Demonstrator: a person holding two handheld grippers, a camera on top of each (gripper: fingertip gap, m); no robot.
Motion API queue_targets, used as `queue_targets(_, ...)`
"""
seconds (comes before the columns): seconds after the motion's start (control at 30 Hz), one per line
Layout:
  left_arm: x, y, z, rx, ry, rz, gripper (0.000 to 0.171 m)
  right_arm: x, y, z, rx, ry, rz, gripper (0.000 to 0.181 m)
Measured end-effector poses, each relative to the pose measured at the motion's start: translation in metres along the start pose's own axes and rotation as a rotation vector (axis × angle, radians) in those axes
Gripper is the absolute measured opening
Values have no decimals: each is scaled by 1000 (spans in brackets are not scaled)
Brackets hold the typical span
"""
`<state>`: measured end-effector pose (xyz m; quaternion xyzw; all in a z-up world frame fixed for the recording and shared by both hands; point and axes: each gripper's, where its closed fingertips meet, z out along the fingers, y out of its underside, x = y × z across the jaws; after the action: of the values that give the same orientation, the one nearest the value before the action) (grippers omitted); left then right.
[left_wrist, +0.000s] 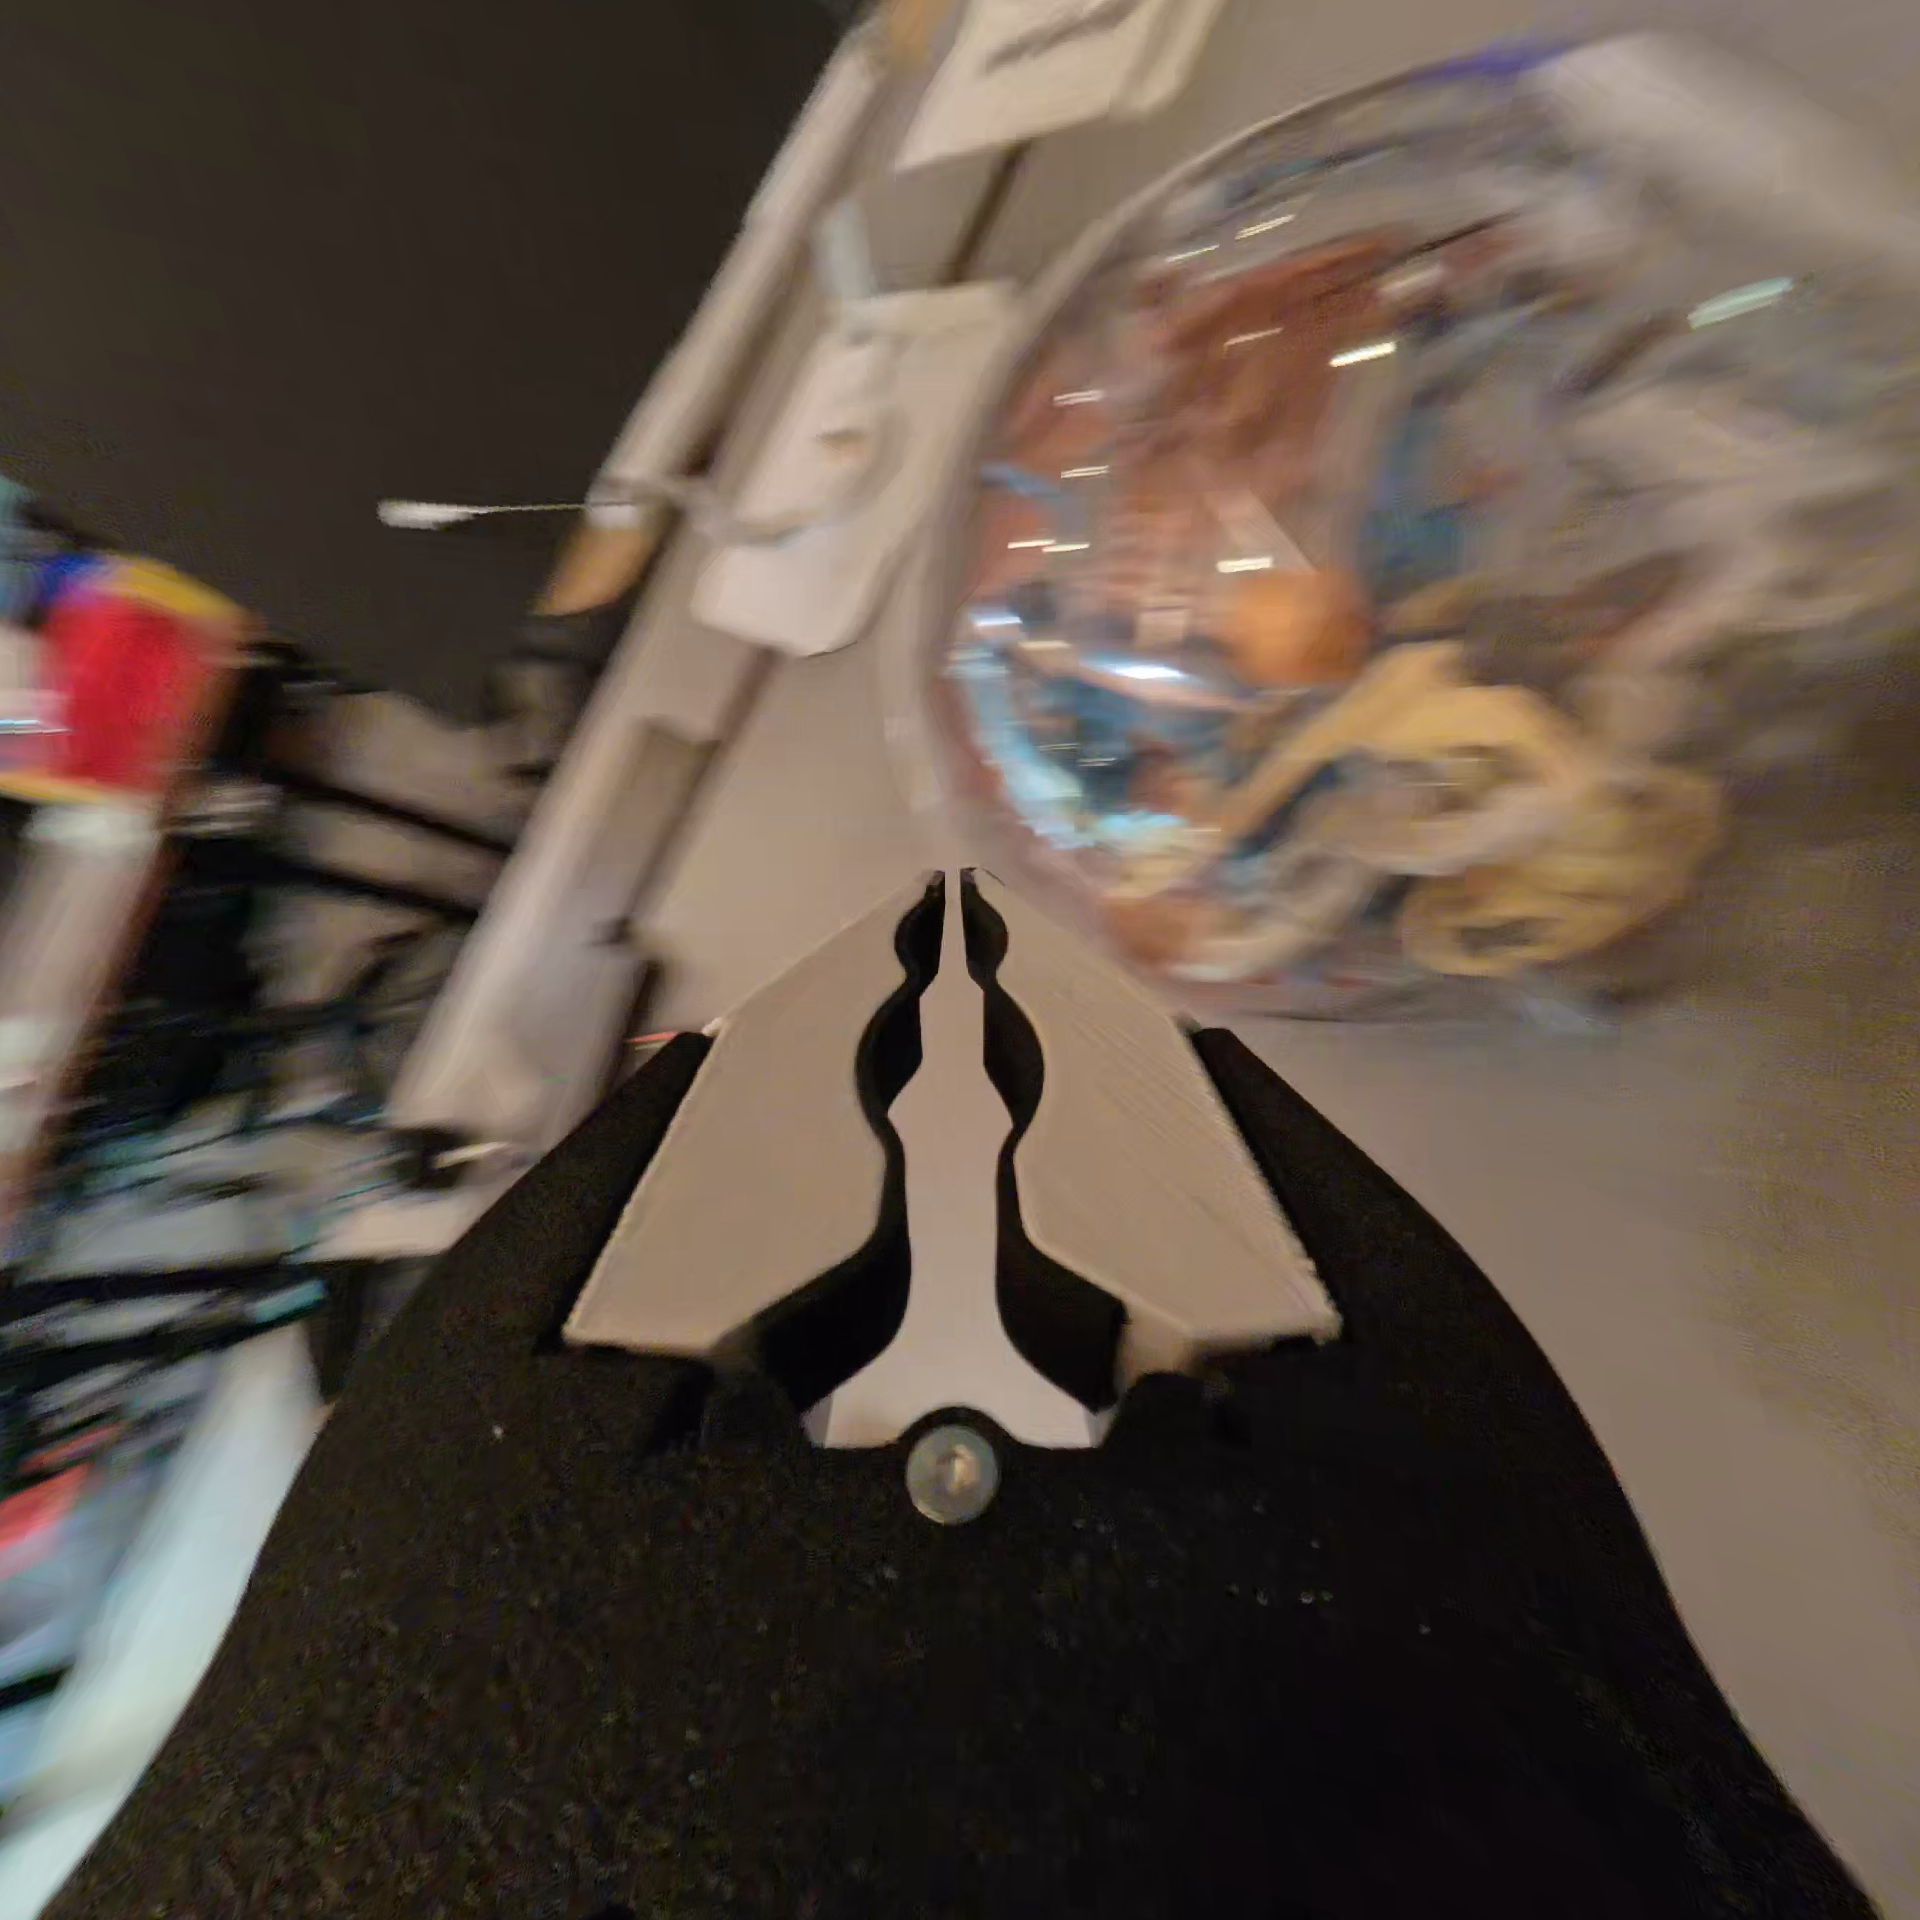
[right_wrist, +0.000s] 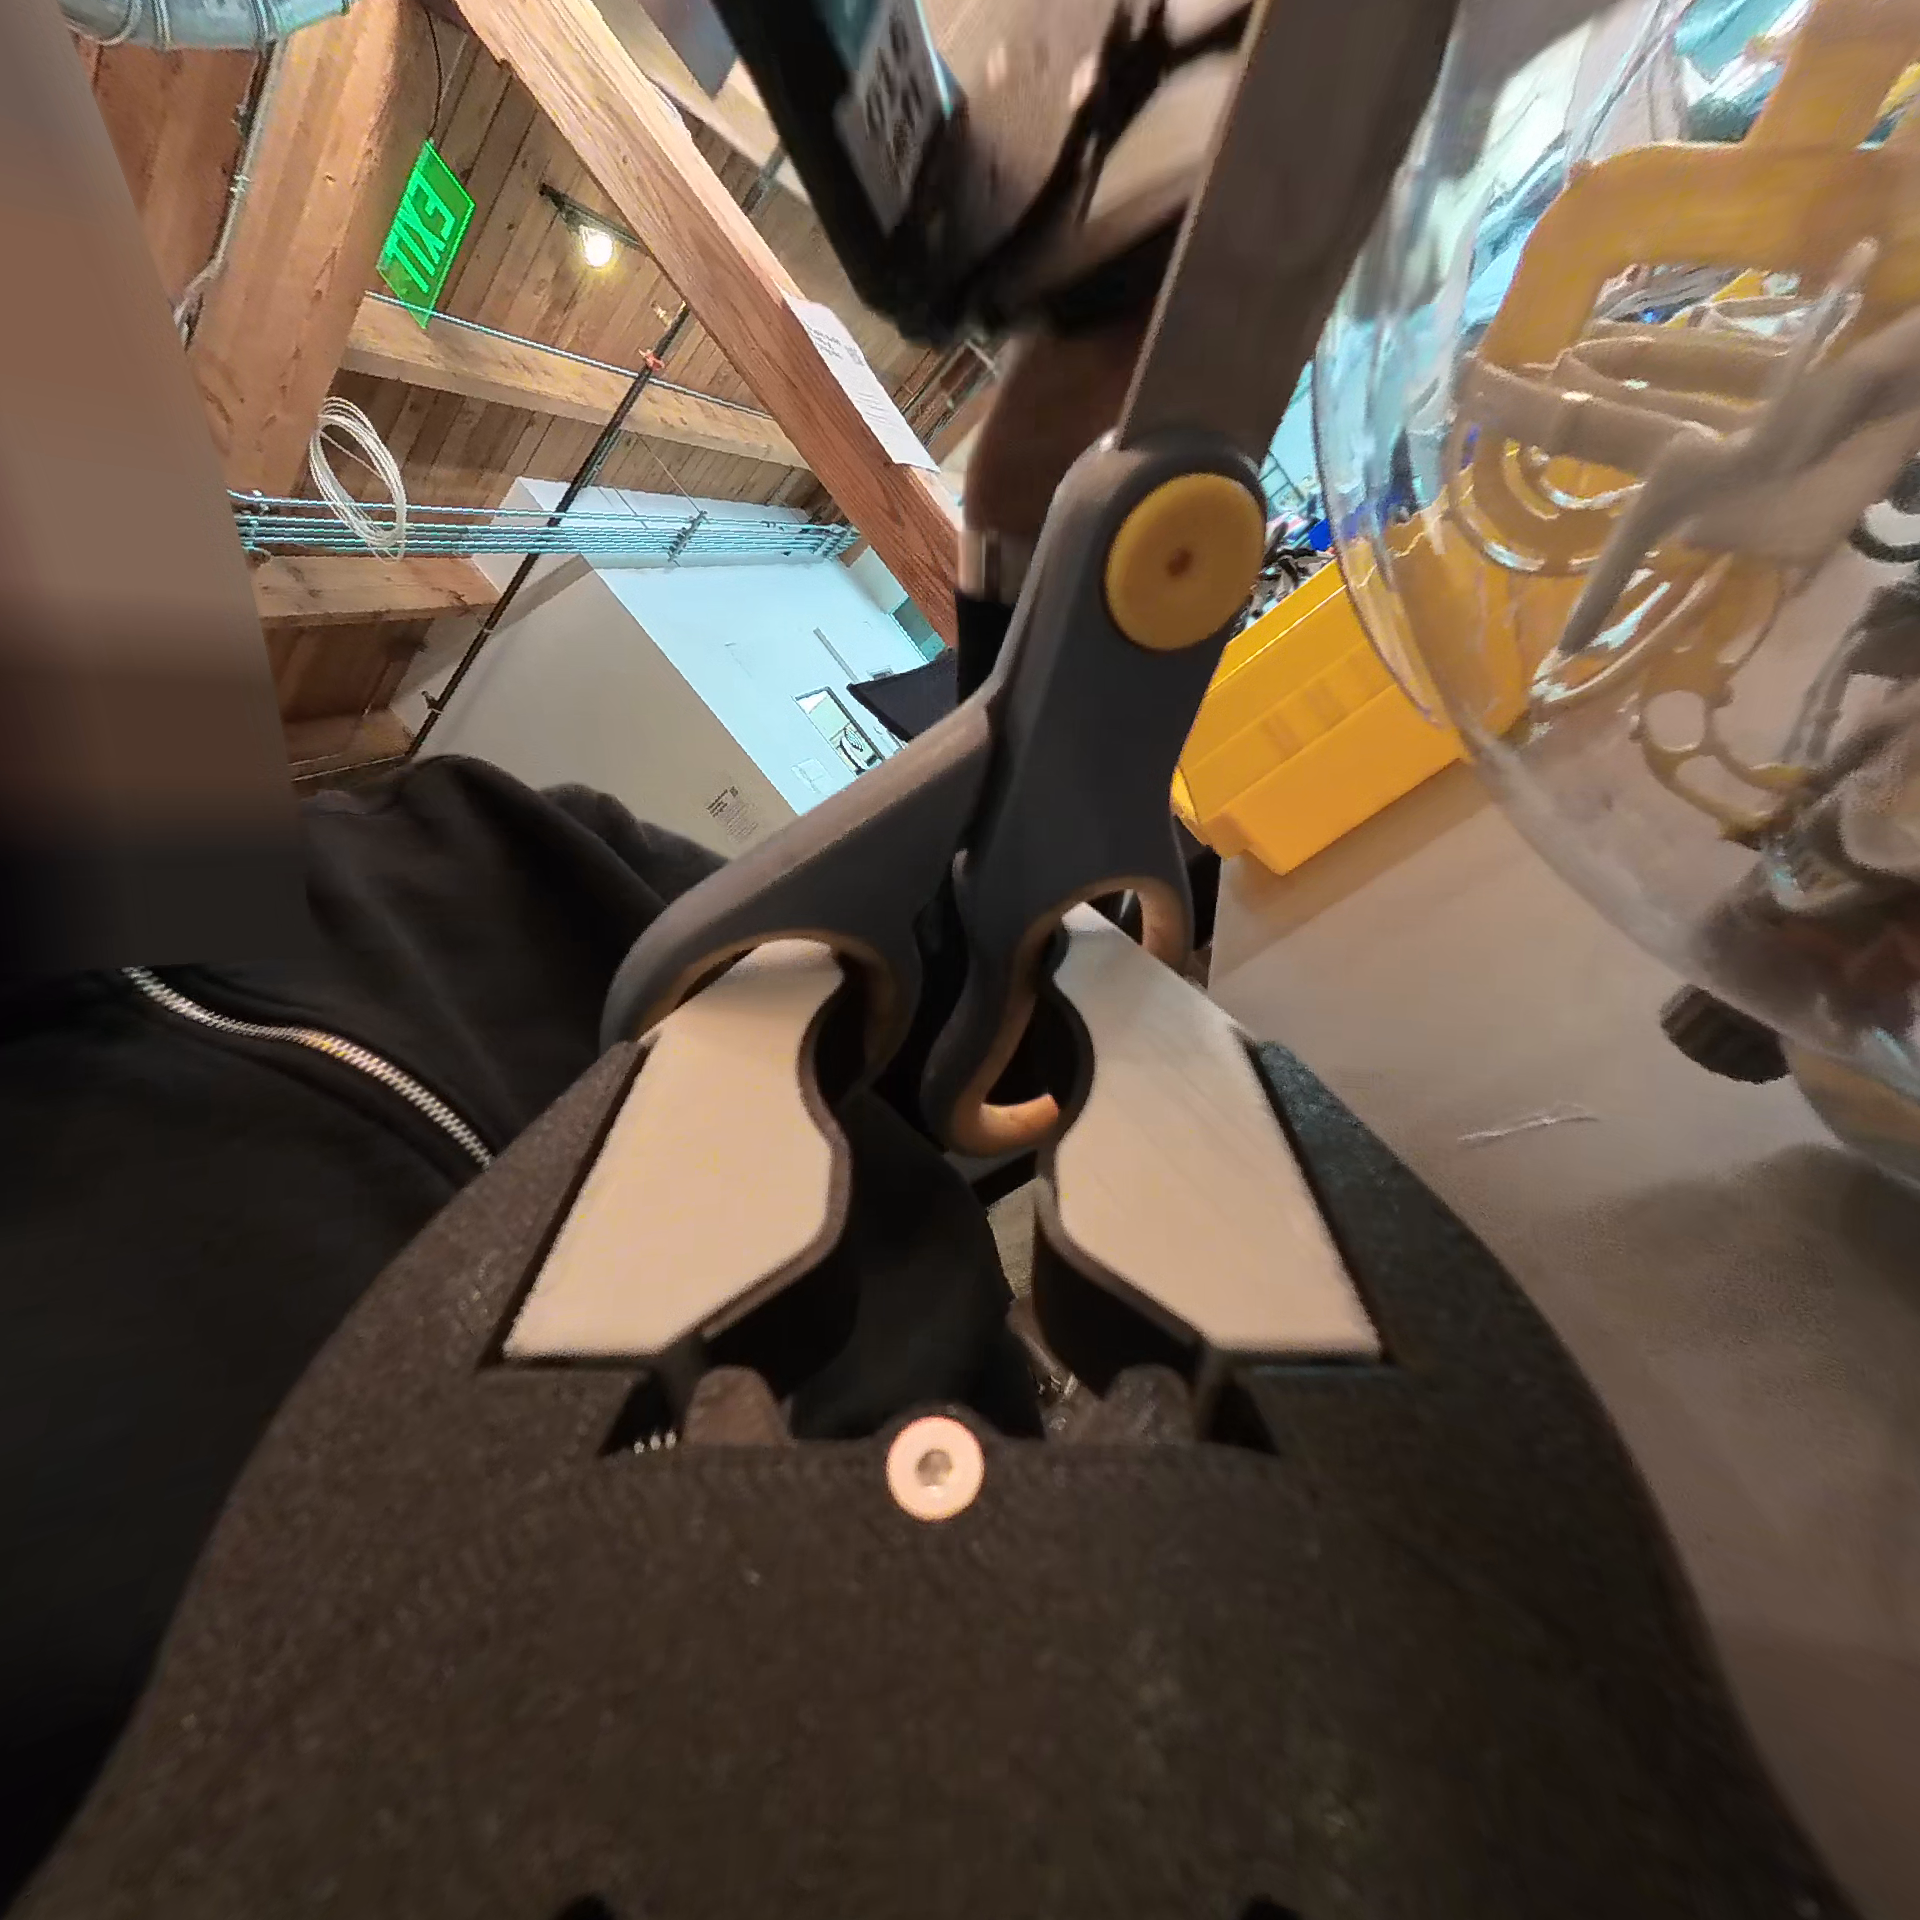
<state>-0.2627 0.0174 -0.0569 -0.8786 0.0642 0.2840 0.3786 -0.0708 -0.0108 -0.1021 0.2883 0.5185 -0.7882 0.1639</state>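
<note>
My left gripper (left_wrist: 954, 883) is shut and empty, its white fingertips (left_wrist: 914, 904) almost touching above a grey table (left_wrist: 1558, 1299). Just ahead and to the right lies a clear plastic globe (left_wrist: 1403, 623) with tan and orange tracks inside; this view is blurred. My right gripper (right_wrist: 966, 1039) is shut on the handles of grey scissors (right_wrist: 1039, 748) with a yellow pivot (right_wrist: 1184, 561). The scissors' blades (right_wrist: 1226, 260) point up and away. The same clear globe (right_wrist: 1662, 520) sits close on the right in the right wrist view.
A yellow bin (right_wrist: 1320, 727) stands on the table behind the scissors. A person in a black zip jacket (right_wrist: 260, 1143) is at the left. A black device (right_wrist: 904, 135) hangs at the top. White flat parts (left_wrist: 831, 468) lie along the table's left edge.
</note>
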Motion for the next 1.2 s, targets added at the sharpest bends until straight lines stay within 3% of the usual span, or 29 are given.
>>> queue_targets(0.1, 56, -3, -15, 218, 201, -198, 2, 0, 0, 0, 2, -2, -1, 26)
queue_targets(0.13, 67, -5, -19, 280, 223, -233, 5, 0, 0, 0, 4, -2, 1, 26)
queue_targets(0.2, 81, -8, -27, 380, 248, -294, 30, 0, -1, -1, 8, -5, 4, 26)
queue_targets(0.27, 88, -14, -32, 432, 251, -323, 34, 0, -1, 0, 6, -4, 2, 26)
queue_targets(0.43, 101, -12, -27, 396, 323, -441, 38, -2, 2, 1, -6, -2, -10, 26)
queue_targets(0.57, 85, -18, -41, 518, 469, -693, 39, -7, 0, -2, 14, -28, -10, 26)
queue_targets(0.63, 76, -14, -46, 565, 465, -767, 39, -9, -3, -4, 33, -41, -8, 26)
queue_targets(0.73, 85, 4, -36, 515, 413, -796, 39, -12, -5, -7, 51, -62, -3, 26)
queue_targets(0.9, 116, -7, -33, 564, 597, -870, 40, -13, -2, -5, 33, -69, 3, 26)
queue_targets(1.2, 127, 2, -18, 493, 602, -860, 40, -15, 2, -4, 12, -71, -3, 26)
